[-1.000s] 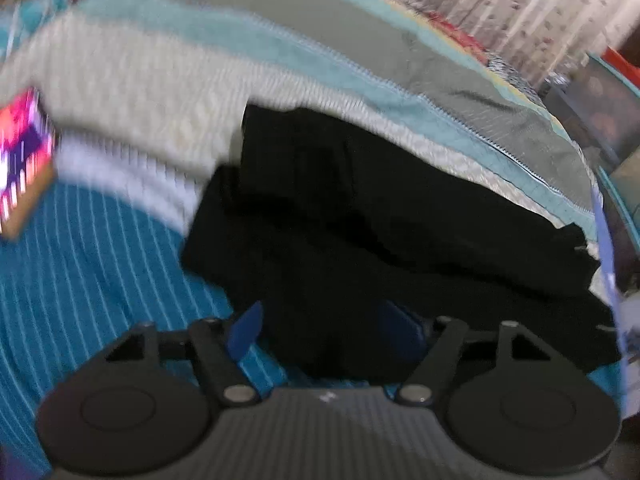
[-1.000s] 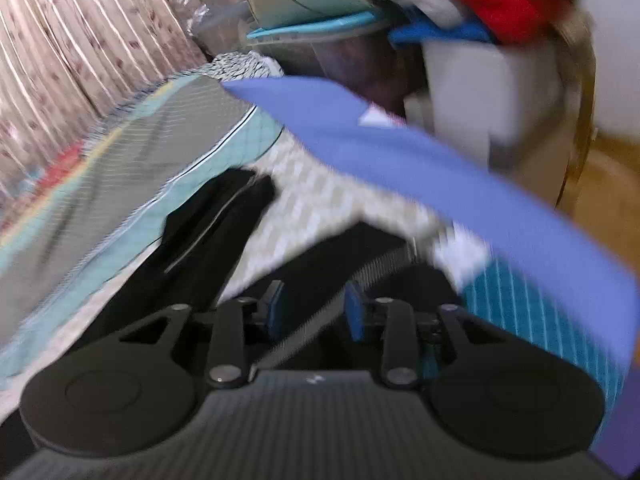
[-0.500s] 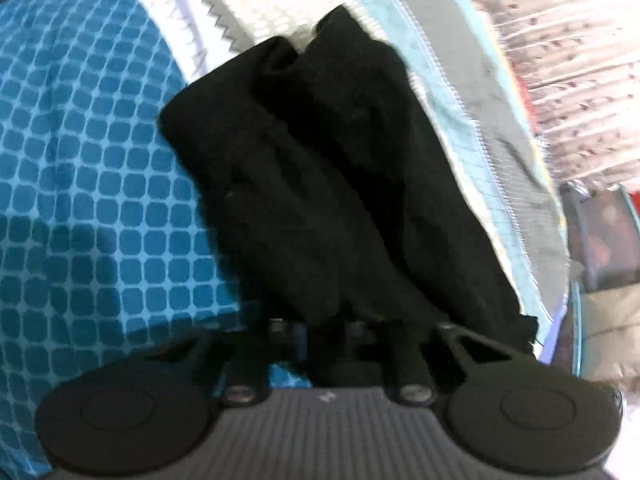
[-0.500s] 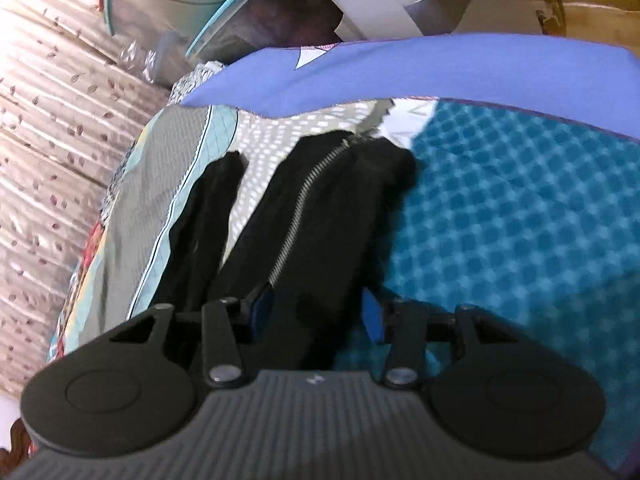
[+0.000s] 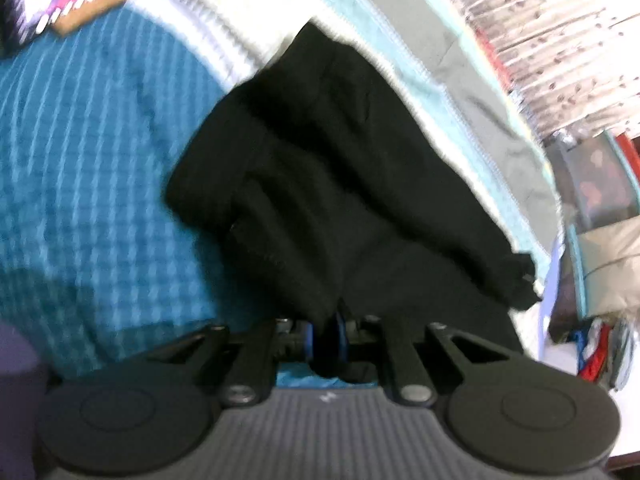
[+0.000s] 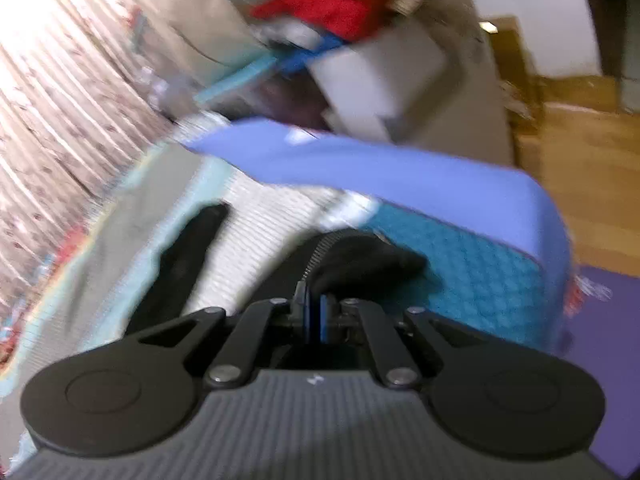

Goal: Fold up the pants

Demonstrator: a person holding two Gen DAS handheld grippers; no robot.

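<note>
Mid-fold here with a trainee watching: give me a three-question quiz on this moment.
1. True or false: the left gripper is shut on the black pants.
2. What does the right gripper pinch? A) blue sheet B) black pants C) nothing
3. Fill in: the pants lie on a patterned ____ bedspread.

Key: 1 true. 2 B, the pants near their zip-like strip. 3 teal.
</note>
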